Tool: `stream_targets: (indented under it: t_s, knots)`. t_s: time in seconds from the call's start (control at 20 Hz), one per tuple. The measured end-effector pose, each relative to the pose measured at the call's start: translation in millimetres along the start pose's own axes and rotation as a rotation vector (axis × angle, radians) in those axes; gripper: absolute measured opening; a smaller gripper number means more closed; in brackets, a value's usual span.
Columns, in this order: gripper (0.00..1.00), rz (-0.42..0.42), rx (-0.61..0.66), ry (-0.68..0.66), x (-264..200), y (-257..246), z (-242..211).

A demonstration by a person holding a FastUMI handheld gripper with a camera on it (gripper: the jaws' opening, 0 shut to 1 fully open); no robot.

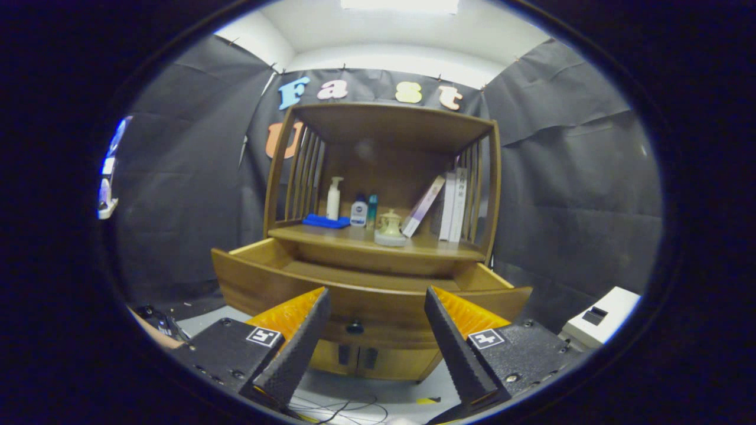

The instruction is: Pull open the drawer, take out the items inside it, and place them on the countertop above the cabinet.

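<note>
A wooden cabinet stands ahead of me with its drawer pulled open; the drawer floor that shows is bare wood. A dark round knob sits on the drawer front, just beyond and between my fingers. My gripper is open with nothing between its fingers, a little back from the drawer front. On the countertop above the drawer rests a small pale ceramic teapot near the front edge.
Behind the teapot on the countertop are a white pump bottle, two small bottles, a blue folded cloth and several leaning books. A white box lies on the floor right of the cabinet. Cables trail on the floor below my fingers.
</note>
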State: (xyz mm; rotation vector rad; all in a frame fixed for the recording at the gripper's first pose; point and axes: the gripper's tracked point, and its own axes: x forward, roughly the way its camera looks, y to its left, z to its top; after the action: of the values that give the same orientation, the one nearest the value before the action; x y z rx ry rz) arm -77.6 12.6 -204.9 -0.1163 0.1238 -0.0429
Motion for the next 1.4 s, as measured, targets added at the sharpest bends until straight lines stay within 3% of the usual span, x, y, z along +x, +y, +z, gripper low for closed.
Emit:
stream_targets:
  t_s: [0.25,0.6,1.4]
  knots:
    - [1.00,-0.008,0.085,0.051,21,5,-27]
    - [1.00,-0.013,0.076,0.135,58,20,-73]
    - [0.99,-0.066,0.080,0.145,93,29,-76]
